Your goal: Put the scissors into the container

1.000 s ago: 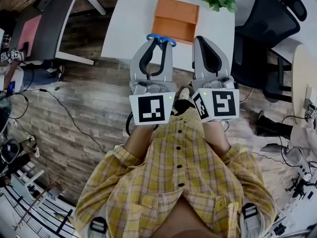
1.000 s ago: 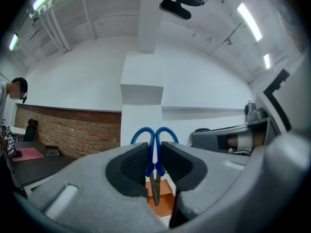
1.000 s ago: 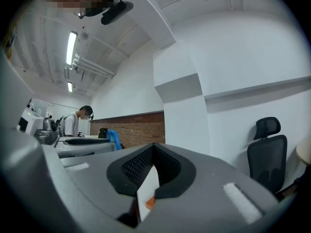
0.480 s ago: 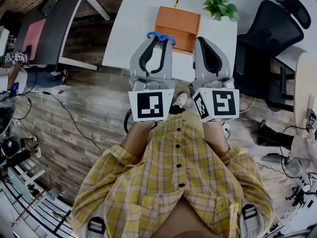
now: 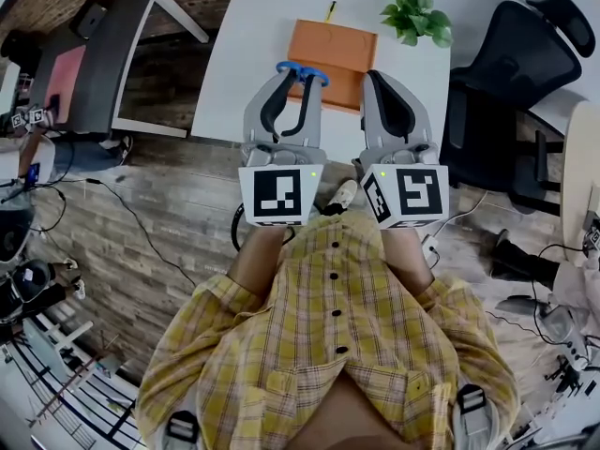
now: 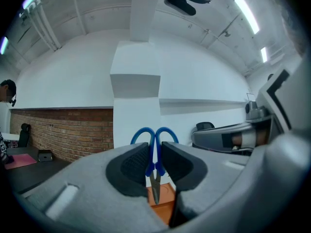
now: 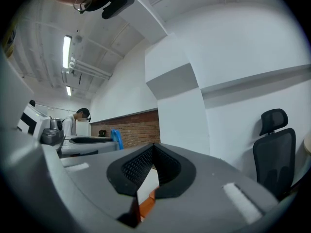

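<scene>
Scissors (image 6: pixel 154 152) are clamped in the left tongs (image 5: pixel 302 90), pinched just under the blue loops. The loops stick out past the jaw tips and the blades point back down the gap between the jaws. The orange container (image 5: pixel 336 47) sits just ahead of and below those tips, on the white table (image 5: pixel 239 59). Scissors not yet inside.

Plan, my judgement: carry the left tongs forward until the loops are over the container's open middle, dip the tips, go low, then open the jaws. The handles lead, so releasing high risks a bounce off the rim. I cannot tell the container's depth.

Right tongs (image 5: pixel 382 81) are closed on nothing, just right of the left pair, tips near the container's near edge. I would hold them aside, out of the drop line.

Potted plant (image 5: pixel 411 12) is beyond the right tongs, and the black chair (image 5: pixel 506 73) is well to their right. Neither blocks the path.
</scene>
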`<act>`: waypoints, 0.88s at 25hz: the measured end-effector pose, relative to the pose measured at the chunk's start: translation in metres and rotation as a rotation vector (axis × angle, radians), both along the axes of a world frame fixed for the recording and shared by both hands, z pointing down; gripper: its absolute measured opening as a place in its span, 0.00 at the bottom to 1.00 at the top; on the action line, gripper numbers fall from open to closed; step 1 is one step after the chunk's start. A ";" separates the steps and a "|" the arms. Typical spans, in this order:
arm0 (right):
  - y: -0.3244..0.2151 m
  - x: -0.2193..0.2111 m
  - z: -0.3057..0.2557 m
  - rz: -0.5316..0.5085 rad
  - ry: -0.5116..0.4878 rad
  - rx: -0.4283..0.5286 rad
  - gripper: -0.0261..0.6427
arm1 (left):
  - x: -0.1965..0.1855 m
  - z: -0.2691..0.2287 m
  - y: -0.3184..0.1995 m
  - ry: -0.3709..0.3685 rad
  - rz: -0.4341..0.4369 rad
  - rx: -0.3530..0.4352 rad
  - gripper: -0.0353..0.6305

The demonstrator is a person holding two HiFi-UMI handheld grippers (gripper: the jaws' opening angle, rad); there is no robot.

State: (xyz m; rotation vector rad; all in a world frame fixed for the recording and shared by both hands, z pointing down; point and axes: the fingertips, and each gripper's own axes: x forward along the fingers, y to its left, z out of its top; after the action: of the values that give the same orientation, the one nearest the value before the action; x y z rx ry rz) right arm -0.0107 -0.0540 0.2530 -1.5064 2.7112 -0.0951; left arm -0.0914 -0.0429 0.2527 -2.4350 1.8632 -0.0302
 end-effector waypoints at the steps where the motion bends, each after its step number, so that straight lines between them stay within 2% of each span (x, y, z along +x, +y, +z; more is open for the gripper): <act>1: -0.004 0.002 0.002 0.001 0.001 -0.003 0.05 | 0.002 0.003 -0.004 -0.005 0.002 -0.006 0.18; 7: -0.019 0.006 0.009 -0.009 0.004 -0.022 0.05 | 0.008 0.019 -0.020 -0.071 0.011 -0.078 0.18; 16: -0.028 0.019 0.021 -0.021 -0.012 -0.043 0.05 | 0.023 0.041 -0.033 -0.114 0.022 -0.142 0.18; 22: -0.040 0.028 0.029 -0.001 -0.017 -0.066 0.05 | 0.035 0.053 -0.044 -0.142 0.090 -0.195 0.18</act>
State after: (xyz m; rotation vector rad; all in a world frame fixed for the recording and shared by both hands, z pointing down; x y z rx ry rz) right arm 0.0169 -0.0940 0.2818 -1.5142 2.7216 -0.1983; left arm -0.0559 -0.0870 0.3054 -2.5606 1.7646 -0.3867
